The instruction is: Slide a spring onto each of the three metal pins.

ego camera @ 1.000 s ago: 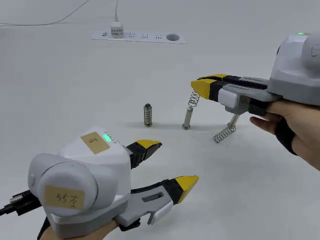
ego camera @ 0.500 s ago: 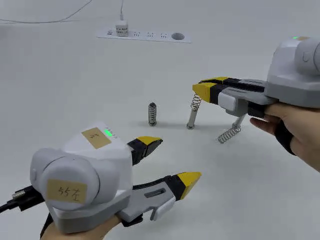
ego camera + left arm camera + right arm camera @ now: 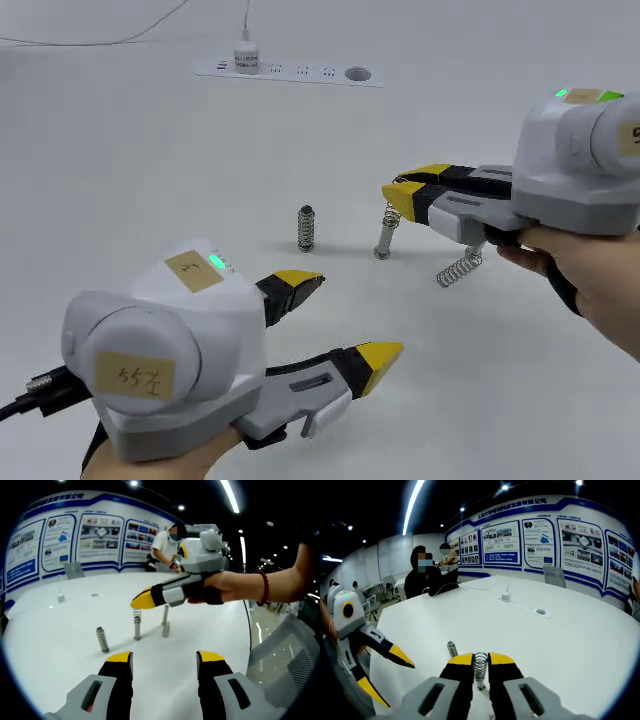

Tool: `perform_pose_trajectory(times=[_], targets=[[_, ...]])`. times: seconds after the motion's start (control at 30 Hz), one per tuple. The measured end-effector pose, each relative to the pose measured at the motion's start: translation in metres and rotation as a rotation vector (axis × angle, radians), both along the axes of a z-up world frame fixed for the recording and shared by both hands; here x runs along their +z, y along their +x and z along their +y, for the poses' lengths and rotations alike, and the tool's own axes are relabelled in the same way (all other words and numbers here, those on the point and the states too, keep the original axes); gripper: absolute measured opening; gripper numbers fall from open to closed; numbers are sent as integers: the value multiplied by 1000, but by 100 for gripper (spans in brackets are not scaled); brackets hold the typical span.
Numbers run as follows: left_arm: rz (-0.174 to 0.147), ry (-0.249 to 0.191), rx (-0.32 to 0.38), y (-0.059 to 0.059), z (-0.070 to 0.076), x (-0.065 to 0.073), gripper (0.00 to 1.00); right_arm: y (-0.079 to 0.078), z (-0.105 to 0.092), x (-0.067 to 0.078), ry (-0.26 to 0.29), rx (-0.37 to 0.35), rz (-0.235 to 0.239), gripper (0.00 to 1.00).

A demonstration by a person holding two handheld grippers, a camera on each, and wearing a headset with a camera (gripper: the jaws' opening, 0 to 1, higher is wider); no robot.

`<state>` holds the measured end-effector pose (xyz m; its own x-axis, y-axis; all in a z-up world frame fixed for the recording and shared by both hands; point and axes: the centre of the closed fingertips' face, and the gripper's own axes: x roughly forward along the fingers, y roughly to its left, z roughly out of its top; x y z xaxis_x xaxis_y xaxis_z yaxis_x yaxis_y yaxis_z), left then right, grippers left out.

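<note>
Right gripper [image 3: 400, 190], jaws closed on a silver coil spring [image 3: 391, 216] at the top of the middle upright metal pin [image 3: 382, 243]; left gripper [image 3: 345, 318], jaws open, above the white desk [image 3: 150, 170]; second coil spring [image 3: 455, 268] lying loose on the desk

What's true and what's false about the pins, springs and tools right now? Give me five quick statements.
1. The right tool is shut on the held spring atop the middle pin. True.
2. The left tool grips a spring. False: it is open and empty.
3. The left pin carries a fitted spring. True.
4. Every spring sits on a pin. False: a loose spring lies on the table.
5. The power strip lies nearer the person than the pins. False: it lies beyond them.
</note>
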<state>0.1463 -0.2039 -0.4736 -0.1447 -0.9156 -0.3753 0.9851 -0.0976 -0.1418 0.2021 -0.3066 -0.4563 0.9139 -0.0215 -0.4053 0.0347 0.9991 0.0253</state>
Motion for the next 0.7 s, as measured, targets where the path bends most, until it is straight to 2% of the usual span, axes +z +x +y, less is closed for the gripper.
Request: perform_pose_trajectory(times=[0.2, 0.5, 0.7], targets=[[-4, -2, 2, 1, 0, 1, 52, -1, 2, -6, -27, 5, 26, 11], [-9, -10, 0, 1, 0, 3, 52, -2, 1, -18, -11, -1, 55, 12], [-12, -8, 1, 2, 0, 2, 52, -2, 2, -23, -25, 6, 72, 12]])
